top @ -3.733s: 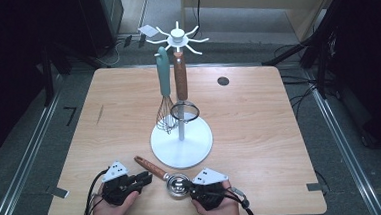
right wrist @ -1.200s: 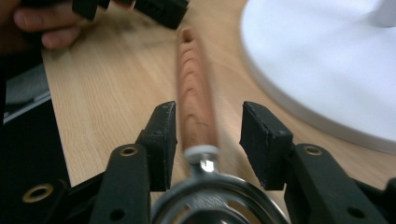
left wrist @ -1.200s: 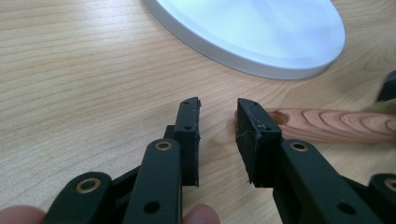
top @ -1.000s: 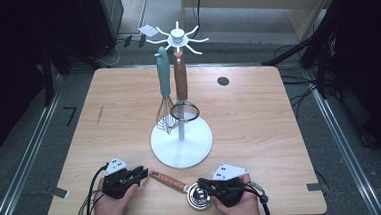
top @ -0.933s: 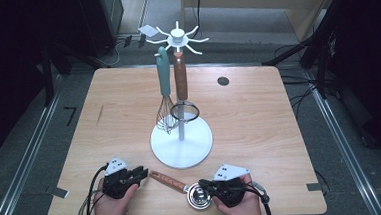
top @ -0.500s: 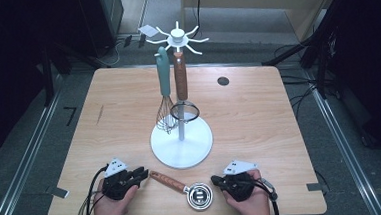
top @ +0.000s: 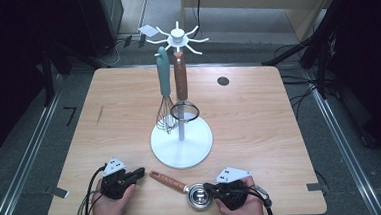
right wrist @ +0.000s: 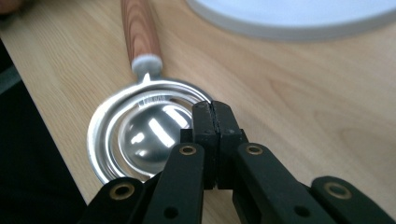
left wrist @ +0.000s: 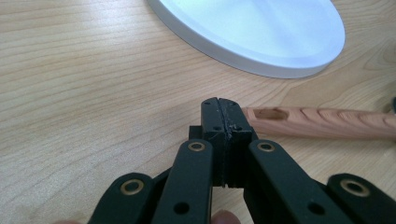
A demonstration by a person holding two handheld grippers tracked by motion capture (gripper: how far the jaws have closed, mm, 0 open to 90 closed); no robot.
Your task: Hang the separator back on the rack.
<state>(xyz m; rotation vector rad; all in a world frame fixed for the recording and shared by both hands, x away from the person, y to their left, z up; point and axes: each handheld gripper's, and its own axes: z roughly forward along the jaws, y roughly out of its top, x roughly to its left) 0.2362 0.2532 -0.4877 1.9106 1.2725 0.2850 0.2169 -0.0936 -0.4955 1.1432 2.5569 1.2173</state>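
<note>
The egg separator (top: pixel 186 187) lies on the wooden table (top: pixel 259 123), between the two grippers. In the right gripper view its steel bowl (right wrist: pixel 140 135) sits just beyond and to the left of the closed jaws, whose tips overlap its rim; whether they touch it I cannot tell. Small stamped lettering shows near the neck, too fine to read. The left gripper (left wrist: pixel 223 119) has just been closing; its jaws now meet with nothing between them, and the separator's wooden handle (left wrist: pixel 317 122), with its hanging hole, lies just right of the tips. The right gripper (right wrist: pixel 215 122) holds nothing. The high view adds the white utensil stand (top: pixel 181 138), bearing a whisk (top: pixel 164 96) and a strainer (top: pixel 183 95).
</note>
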